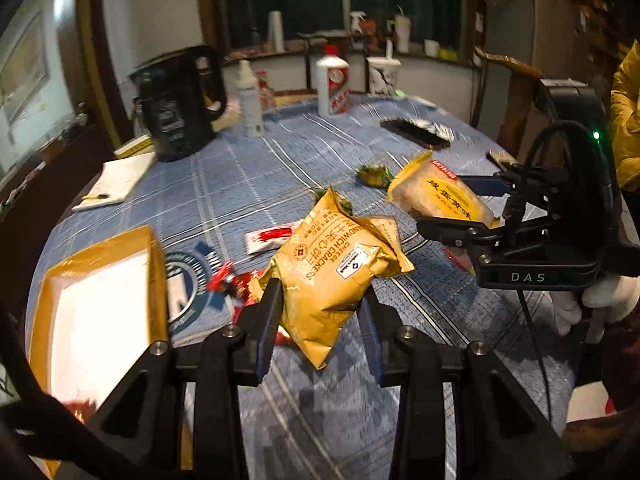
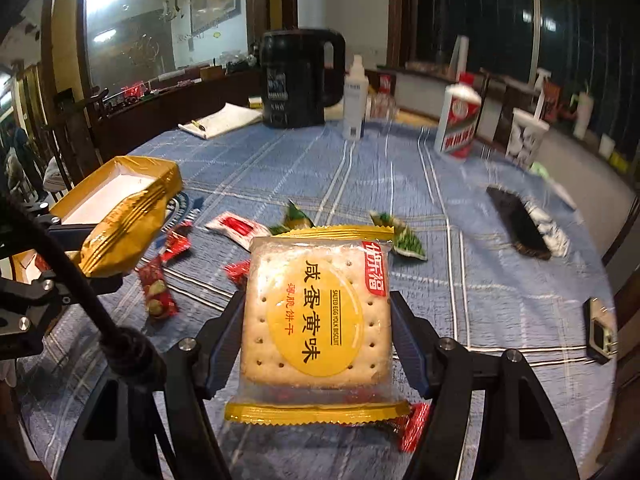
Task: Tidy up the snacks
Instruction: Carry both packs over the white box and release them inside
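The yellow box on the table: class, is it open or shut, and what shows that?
Open. The yellow box has no lid on it, and its white inside faces up beside the left gripper.

We hold the left gripper (image 1: pixel 322 312) tilted down over the desk, its two dark fingers (image 1: pixel 268 312) pressed on the sides of a gold cracker packet (image 1: pixel 332 272) that hangs clear of the cloth. Our right gripper (image 2: pixel 318 332) also points down, fingers (image 2: pixel 224 344) clamped on the edges of a salted egg yolk biscuit pack (image 2: pixel 318 312). In the left view a white-gloved hand (image 1: pixel 600 300) grips the right tool's handle, a yellow sleeve (image 1: pixel 628 120) above it
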### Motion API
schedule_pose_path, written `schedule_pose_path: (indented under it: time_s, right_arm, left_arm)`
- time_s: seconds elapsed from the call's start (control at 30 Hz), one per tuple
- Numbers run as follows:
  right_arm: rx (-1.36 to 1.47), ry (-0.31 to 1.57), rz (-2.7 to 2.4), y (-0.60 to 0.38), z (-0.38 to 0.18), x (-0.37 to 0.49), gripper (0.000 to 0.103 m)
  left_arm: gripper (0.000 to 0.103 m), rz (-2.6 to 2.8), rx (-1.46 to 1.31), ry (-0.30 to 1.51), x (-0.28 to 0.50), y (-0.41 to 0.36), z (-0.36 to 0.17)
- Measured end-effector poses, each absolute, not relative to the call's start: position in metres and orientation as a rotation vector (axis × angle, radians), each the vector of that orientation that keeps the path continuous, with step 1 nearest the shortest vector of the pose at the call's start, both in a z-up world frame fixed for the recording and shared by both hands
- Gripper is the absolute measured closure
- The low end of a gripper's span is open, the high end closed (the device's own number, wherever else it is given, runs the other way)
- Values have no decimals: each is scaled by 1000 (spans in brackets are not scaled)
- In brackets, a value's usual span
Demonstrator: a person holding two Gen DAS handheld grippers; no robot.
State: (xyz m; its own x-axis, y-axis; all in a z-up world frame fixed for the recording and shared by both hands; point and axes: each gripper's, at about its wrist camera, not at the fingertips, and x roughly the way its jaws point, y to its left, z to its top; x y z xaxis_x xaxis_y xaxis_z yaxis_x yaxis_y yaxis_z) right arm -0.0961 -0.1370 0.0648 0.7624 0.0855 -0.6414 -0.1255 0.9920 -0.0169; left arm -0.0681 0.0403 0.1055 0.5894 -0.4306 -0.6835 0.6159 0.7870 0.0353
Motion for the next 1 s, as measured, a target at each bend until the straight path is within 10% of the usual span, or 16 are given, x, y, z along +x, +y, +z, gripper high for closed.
schedule_pose_path:
  time_s: [1.0]
  right_arm:
    - [1, 777, 566, 117, 98, -47, 34]
  left_arm:
    - [64, -164, -8, 736, -29, 281, 109]
